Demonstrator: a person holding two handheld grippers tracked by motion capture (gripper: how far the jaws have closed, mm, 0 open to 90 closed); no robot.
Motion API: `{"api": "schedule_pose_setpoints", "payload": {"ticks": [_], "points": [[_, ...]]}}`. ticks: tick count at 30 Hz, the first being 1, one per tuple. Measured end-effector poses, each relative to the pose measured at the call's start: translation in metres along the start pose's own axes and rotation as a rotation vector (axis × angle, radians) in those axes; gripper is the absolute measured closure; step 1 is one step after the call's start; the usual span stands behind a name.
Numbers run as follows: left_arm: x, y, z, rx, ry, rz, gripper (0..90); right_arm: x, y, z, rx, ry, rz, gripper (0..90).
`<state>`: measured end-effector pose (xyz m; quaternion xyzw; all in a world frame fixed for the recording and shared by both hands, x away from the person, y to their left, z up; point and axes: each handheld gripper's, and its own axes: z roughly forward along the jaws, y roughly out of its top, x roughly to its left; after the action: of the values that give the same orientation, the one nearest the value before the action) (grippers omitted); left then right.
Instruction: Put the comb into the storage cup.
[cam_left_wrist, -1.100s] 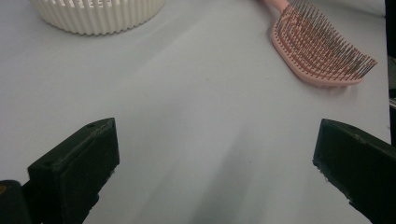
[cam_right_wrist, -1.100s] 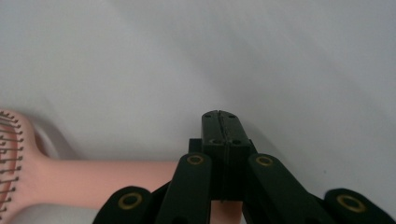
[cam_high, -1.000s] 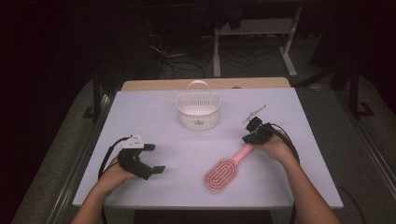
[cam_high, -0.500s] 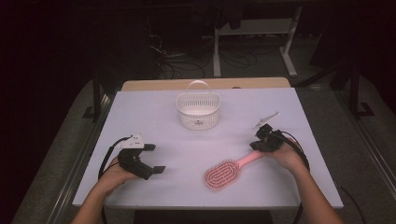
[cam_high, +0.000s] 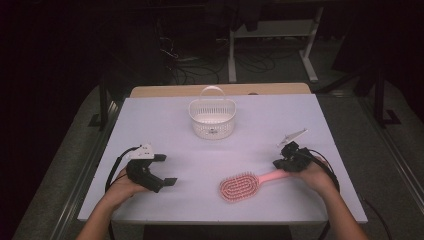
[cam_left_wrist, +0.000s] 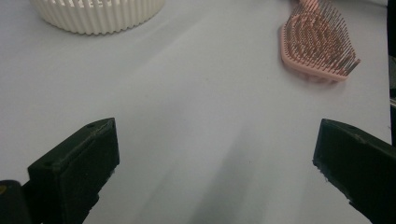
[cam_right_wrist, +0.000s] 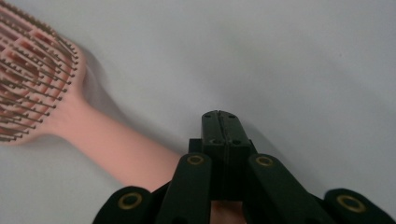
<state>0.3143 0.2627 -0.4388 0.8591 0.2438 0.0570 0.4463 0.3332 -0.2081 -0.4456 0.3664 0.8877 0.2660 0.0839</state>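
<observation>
On the white tabletop (cam_high: 250, 125) the pink hairbrush (cam_high: 245, 185) lies bristles up at about five o'clock from the white basket (cam_high: 212, 118), its head toward the person's left. The right hand-held gripper (cam_high: 281, 164) sits against the handle's end; in the right gripper view its jaws meet with nothing between them, beside the handle rather than clamped on it, and the handle's tip is hidden beneath the gripper body. The left hand-held gripper (cam_high: 167, 170), at eight o'clock from the basket, has jaws spread wide over bare tabletop, holding nothing. In the left gripper view the basket's top is cut off.
</observation>
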Motion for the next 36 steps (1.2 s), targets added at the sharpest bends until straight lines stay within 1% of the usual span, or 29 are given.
{"api": "schedule_pose_setpoints", "payload": {"ticks": [4, 5, 10, 24, 30, 32, 34, 36], "points": [[-0.001, 0.0, 0.001, 0.002, 0.0, 0.002, 0.3, 0.003, -0.006, -0.003, 0.002, 0.005, 0.005, 89.0], [-0.001, 0.0, 0.001, 0.001, -0.001, 0.0, 0.3, 0.005, -0.01, -0.004, 0.001, 0.006, 0.003, 89.0], [-0.001, 0.0, 0.001, 0.001, 0.0, -0.001, 0.3, 0.009, -0.017, -0.008, 0.002, 0.012, 0.0, 89.0], [-0.002, 0.0, 0.001, 0.002, -0.001, -0.001, 0.3, 0.024, -0.033, -0.014, 0.003, 0.036, -0.007, 89.0], [-0.002, 0.0, 0.001, -0.002, -0.002, -0.002, 0.3, 0.029, -0.039, -0.016, 0.001, 0.043, 0.0, 89.0], [-0.002, 0.0, 0.001, -0.001, -0.001, -0.003, 0.3, 0.029, -0.039, -0.017, -0.008, 0.048, 0.003, 88.9], [-0.002, 0.0, 0.001, -0.001, -0.002, -0.003, 0.3, 0.028, -0.038, -0.019, -0.032, 0.049, 0.008, 88.8], [-0.002, 0.0, 0.001, -0.002, -0.002, -0.004, 0.3, 0.027, -0.035, -0.023, -0.063, 0.047, 0.015, 84.2]]}}
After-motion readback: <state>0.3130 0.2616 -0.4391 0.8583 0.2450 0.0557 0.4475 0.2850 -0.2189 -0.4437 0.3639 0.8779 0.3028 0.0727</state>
